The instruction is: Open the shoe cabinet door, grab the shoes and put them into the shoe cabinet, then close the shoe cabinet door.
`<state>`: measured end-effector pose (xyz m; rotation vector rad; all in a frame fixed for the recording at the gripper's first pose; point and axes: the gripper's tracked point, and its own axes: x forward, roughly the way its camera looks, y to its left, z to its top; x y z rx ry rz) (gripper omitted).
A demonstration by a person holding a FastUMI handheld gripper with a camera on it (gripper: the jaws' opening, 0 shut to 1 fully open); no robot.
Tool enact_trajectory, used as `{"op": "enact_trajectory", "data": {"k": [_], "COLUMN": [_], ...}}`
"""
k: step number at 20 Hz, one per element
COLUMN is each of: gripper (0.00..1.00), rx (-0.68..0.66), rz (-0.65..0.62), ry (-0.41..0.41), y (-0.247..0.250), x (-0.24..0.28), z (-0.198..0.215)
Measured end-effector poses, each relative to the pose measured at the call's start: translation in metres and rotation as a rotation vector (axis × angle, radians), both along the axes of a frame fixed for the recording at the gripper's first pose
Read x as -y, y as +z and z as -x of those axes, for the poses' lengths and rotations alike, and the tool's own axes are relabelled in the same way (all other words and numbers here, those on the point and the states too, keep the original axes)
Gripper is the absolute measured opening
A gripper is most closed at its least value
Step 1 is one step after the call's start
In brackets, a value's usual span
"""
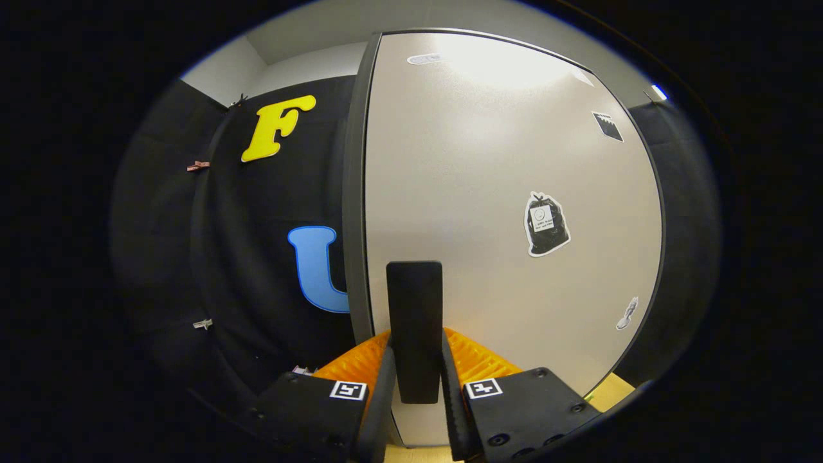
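The shoe cabinet door point(501, 193) takes up the centre and right of the frame: a pale, flat, matte panel with a dark frame edge point(355, 193) running down its left side. It looks rigid and fairly light, the kind that swings on hinges rather than flexes, though which side the hinges sit on cannot be told. Its smooth face offers no purchase, so the handle is the sensible place to take hold. The panel stands upright, long axis vertical, facing the camera nearly square.

The handle point(415, 321) is a dark, flat, stiff bar at the lower centre of the frame, near the door's left edge. It also runs vertically, its top end free above the fingers.

The gripper point(415, 379) sits at the bottom centre, its fingers point(384, 379) closed in against both sides of the bar's lower part, pinching it. A pull from here should swing the door open.

A bag-shaped sticker point(546, 225) sits right of centre; smaller stickers point(627, 314) dot the door's right side.
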<state>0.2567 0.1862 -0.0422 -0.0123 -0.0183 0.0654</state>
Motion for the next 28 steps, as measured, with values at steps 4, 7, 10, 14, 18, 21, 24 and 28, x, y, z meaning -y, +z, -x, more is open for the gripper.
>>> {"op": "enact_trajectory", "data": {"k": [4,7,10,14,18,21,24,28], "gripper": [0.3,0.24,0.24,0.24,0.24,0.24,0.24,0.24], "rx": [-0.001,-0.013,-0.017,-0.002,-0.028,-0.051,-0.06,-0.059], "rz": [0.003,0.001,-0.018,-0.023,-0.035,-0.045,-0.051,-0.052], "ry": [0.026,0.059,0.094,0.134,0.176,0.182,0.179,0.156], "y": [-0.001,0.0,0.001,0.003,0.004,0.003,0.005,0.007], "x": [0.001,0.001,0.003,0.025,0.052,0.072,0.093,0.126], "z": [0.001,0.011,0.034,0.094,0.14,0.165,0.181,0.203]}}
